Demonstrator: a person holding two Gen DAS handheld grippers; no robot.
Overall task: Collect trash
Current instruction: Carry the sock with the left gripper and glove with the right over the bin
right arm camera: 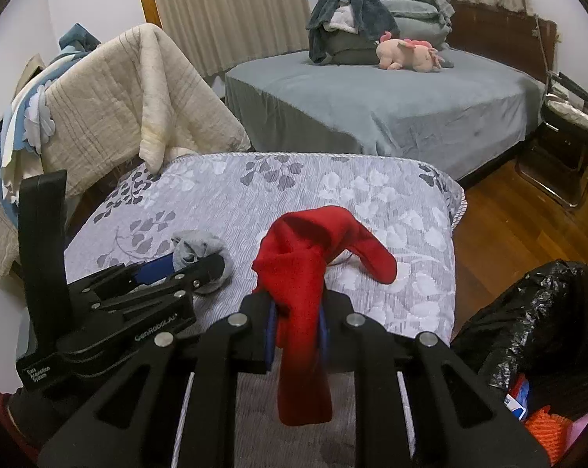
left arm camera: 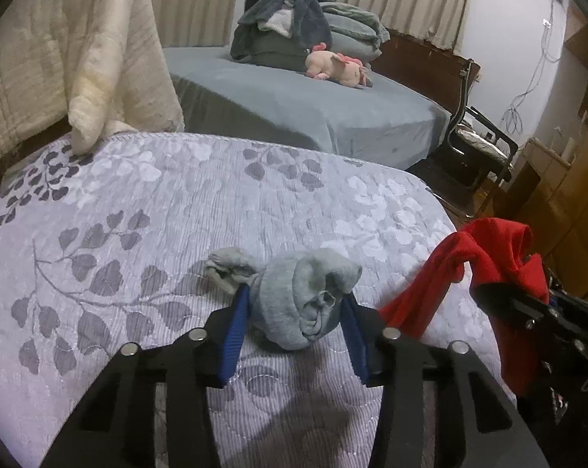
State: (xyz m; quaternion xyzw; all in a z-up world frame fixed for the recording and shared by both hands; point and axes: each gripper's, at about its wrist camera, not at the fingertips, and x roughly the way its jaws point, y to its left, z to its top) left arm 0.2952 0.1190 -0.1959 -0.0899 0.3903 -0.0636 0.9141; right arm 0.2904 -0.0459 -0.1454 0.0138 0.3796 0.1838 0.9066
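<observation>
A rolled grey sock (left arm camera: 290,312) lies on the floral quilted mattress (left arm camera: 176,202). My left gripper (left arm camera: 295,295) is shut on it, a blue pad pressed against each side. In the right wrist view that left gripper (right arm camera: 202,263) comes in from the left, with the grey sock (right arm camera: 194,245) at its tips. My right gripper (right arm camera: 297,309) is shut on a red sock (right arm camera: 305,257), which bunches above the jaws and hangs down below them. The left wrist view shows the red sock (left arm camera: 469,257) at the right, just off the mattress edge.
A black trash bag (right arm camera: 528,312) stands open at the lower right, with colourful scraps inside. A cream quilt (right arm camera: 110,109) hangs over a frame on the left. Behind is a grey bed (right arm camera: 391,101) with a pink plush toy (right arm camera: 407,52), a folding chair (right arm camera: 567,124) and wooden floor (right arm camera: 508,210).
</observation>
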